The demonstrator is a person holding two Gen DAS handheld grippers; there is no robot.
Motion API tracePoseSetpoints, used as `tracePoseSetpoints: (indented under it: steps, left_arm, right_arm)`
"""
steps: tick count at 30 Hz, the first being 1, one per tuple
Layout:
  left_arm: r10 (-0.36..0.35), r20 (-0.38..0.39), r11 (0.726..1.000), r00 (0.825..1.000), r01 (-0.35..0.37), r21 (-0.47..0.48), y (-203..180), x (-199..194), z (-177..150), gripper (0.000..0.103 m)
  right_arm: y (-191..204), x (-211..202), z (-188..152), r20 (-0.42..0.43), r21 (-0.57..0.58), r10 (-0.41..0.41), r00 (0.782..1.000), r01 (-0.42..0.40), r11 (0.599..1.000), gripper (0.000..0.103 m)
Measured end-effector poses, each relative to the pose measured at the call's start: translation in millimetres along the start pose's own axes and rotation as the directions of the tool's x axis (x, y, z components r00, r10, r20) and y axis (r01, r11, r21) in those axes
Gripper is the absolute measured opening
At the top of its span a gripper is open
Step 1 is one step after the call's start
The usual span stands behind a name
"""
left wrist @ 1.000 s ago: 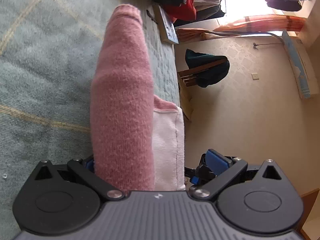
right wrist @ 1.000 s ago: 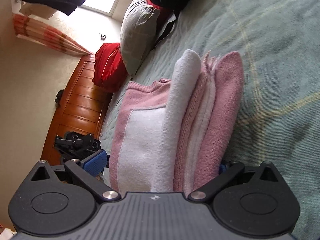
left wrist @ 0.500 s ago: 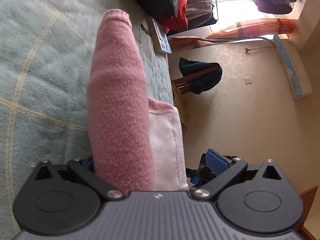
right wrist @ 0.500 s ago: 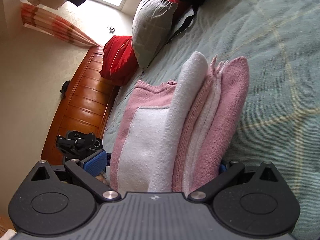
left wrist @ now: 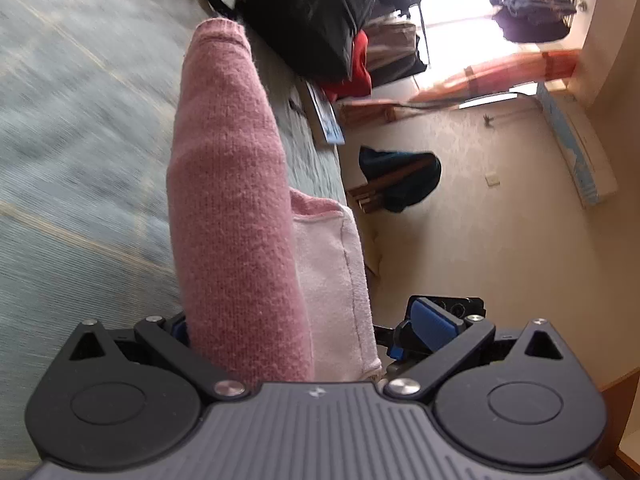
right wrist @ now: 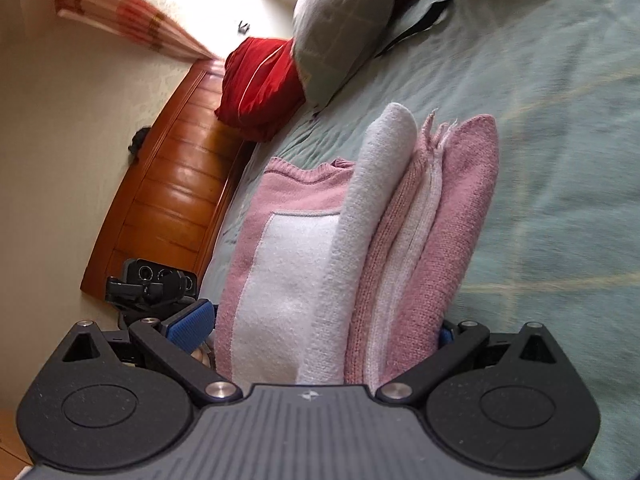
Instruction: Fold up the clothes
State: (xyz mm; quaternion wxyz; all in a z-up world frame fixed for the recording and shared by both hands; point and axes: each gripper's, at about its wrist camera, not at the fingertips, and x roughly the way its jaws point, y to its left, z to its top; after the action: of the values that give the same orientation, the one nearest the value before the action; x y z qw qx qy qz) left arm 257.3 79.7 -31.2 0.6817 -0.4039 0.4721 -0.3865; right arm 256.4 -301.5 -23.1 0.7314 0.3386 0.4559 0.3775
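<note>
The folded sweater [right wrist: 404, 248] is dusty pink knit with a white fleecy panel and white inner layers. Under it the bedspread [right wrist: 560, 160] is pale grey-green crossed by thin yellowish lines. Beyond the sweater lie a grey-green pillow [right wrist: 344, 20] and a red cushion [right wrist: 260, 84] against an orange-brown wooden headboard [right wrist: 172, 200], beside an orange-and-white striped curtain [right wrist: 124, 20]; the grippers' pads [right wrist: 190, 320] are blue on black bodies.

Grey pillow [right wrist: 340, 20] leans beside red cushion [right wrist: 260, 84]
</note>
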Motion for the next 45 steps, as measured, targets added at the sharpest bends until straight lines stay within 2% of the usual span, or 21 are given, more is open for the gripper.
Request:
tracePoseSetpoints:
  steps: [11, 18, 24, 32, 37, 45]
  left_arm:
    - [0.048, 0.122, 0.999, 0.991, -0.045, -0.027, 31.0, -98.8, 20.5, 0.101]
    - [0.114, 0.204, 0.993, 0.972, -0.108, -0.042, 46.2, -164.1, 43.5, 0.101]
    - [0.196, 0.278, 0.981, 0.941, -0.183, -0.072, 69.0, -227.5, 62.3, 0.101]
    - [0.288, 0.37, 0.957, 0.883, -0.257, -0.132, 100.5, -302.6, 78.0, 0.101]
    - [0.332, 0.423, 0.943, 0.843, -0.285, -0.173, 119.0, -339.5, 90.1, 0.101]
    - [0.362, 0.483, 0.932, 0.797, -0.301, -0.202, 145.7, -380.1, 110.1, 0.101]
  right_arm:
    - [63.0, 107.1, 23.6, -0.107, -0.072, 0.031, 0.994, -0.039, 0.997, 0.103]
    - [99.6, 183.8, 36.6, -0.166, -0.103, 0.071, 0.984, -0.089, 0.991, 0.103]
    - [127.1, 260.7, 45.3, -0.242, -0.141, 0.107, 0.964, -0.144, 0.98, 0.103]
    - [160.1, 362.3, 49.7, -0.318, -0.179, 0.12, 0.94, -0.184, 0.966, 0.103]
    - [178.0, 407.4, 47.4, -0.333, -0.196, 0.136, 0.933, -0.209, 0.958, 0.103]
    - [198.7, 454.7, 34.9, -0.342, -0.262, 0.116, 0.932, -0.213, 0.941, 0.103]
